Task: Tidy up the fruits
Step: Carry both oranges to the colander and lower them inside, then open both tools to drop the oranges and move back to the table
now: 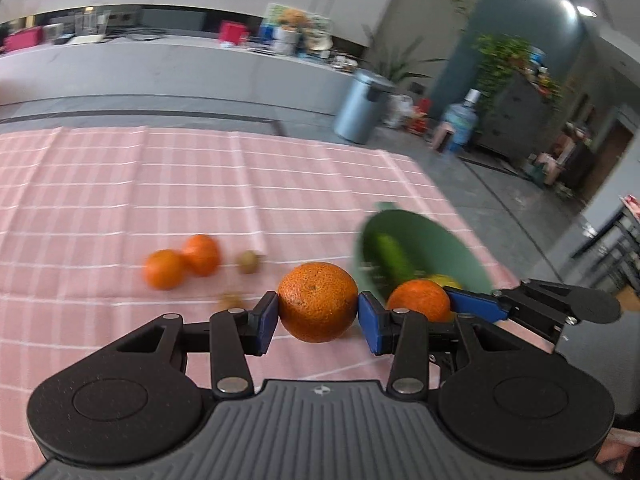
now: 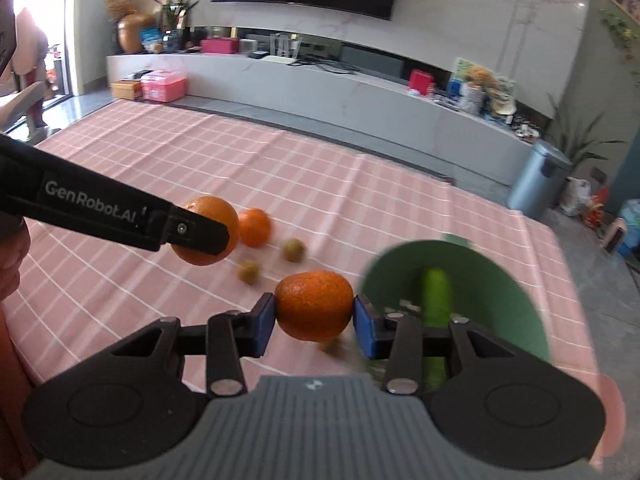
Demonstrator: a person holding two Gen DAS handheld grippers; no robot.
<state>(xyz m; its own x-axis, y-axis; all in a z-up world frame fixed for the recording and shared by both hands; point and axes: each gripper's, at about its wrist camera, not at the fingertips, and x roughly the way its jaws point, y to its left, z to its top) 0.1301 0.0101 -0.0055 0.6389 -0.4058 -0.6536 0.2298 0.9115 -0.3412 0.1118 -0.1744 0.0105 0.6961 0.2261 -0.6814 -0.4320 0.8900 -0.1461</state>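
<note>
Left gripper (image 1: 318, 314) jaws clamp big orange (image 1: 318, 307). Right gripper (image 2: 314, 317) jaws clamp smaller orange (image 2: 314, 305), beside green bowl (image 2: 500, 280) holding cucumber (image 2: 437, 296). Pink checked tablecloth (image 1: 120, 184) below.

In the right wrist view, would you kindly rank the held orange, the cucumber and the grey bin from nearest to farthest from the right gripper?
1. Held orange: between the right gripper pads.
2. Cucumber: just right, in the green bowl.
3. Grey bin: far right, on the floor past the table.
</note>
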